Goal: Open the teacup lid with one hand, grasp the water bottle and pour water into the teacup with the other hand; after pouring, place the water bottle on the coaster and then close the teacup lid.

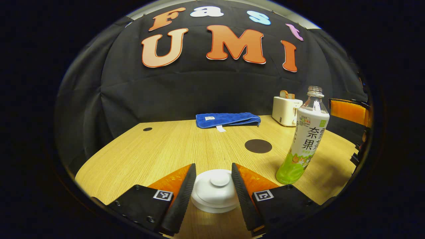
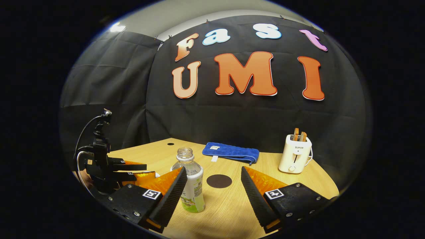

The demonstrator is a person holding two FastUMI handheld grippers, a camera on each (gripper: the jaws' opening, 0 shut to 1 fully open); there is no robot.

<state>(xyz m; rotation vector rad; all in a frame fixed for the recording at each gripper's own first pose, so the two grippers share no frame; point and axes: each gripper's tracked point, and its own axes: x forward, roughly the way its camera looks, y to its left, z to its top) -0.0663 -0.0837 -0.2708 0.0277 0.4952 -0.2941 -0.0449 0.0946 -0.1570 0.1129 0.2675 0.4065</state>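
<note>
A white teacup lid (image 1: 215, 189) with a round knob sits on its cup on the wooden table, low between the fingers of my left gripper (image 1: 212, 167); both fingers rest against its sides. The uncapped water bottle (image 1: 303, 142) stands upright to its right, with green liquid at the bottom. A dark round coaster (image 1: 258, 146) lies beyond. In the right gripper view, my right gripper (image 2: 212, 171) is open and the bottle (image 2: 192, 186) stands just off its left finger, untouched. The coaster (image 2: 219, 181) lies ahead between the fingers. The left gripper (image 2: 142, 169) shows at far left.
A folded blue towel (image 1: 227, 119) lies at the back of the table (image 1: 159, 149). A white toaster (image 2: 295, 154) with toast stands at the back right. An orange chair back (image 1: 348, 111) is past the table's right edge.
</note>
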